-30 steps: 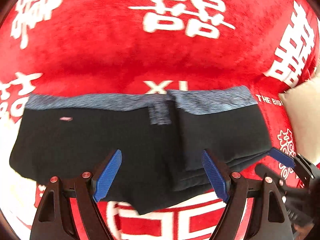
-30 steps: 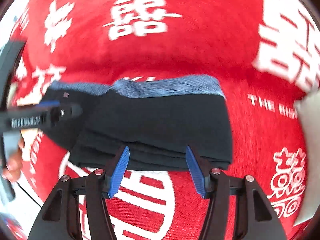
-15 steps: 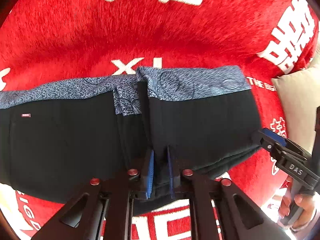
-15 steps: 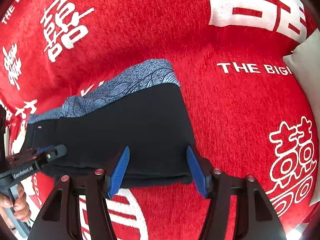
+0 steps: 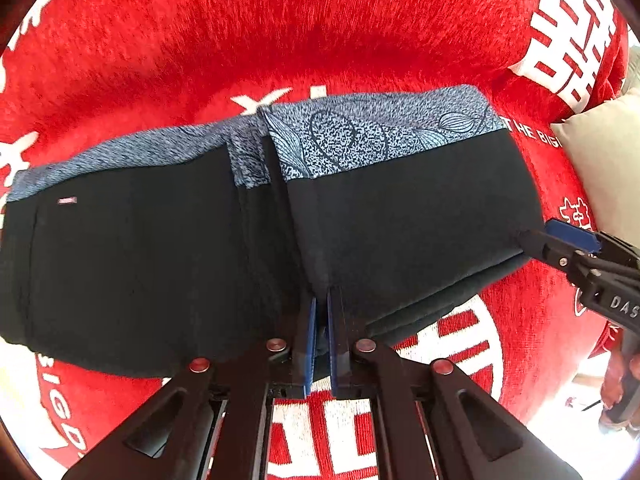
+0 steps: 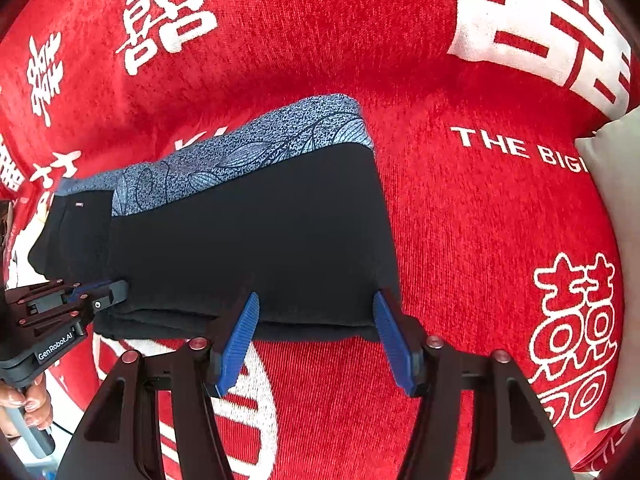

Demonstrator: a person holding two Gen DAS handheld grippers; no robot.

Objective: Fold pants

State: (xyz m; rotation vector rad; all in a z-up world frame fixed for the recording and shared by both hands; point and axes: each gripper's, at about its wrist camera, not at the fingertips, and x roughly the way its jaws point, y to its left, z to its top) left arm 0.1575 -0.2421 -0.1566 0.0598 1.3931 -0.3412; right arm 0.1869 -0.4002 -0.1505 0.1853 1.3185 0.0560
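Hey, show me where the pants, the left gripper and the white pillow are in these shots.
pants (image 5: pixel 400 216), left wrist view, on the black folded panel below the patterned band.
left gripper (image 5: pixel 321 312), left wrist view, between its fingertips, shut on the pants' near edge.
white pillow (image 6: pixel 616 184), right wrist view, on its visible side.

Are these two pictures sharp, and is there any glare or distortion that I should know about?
Left wrist view: mostly sharp, strong fisheye bending, overexposed white glare at the lower corners. Right wrist view: pants and red blanket crisp, edges curved, dark vignette around the frame.
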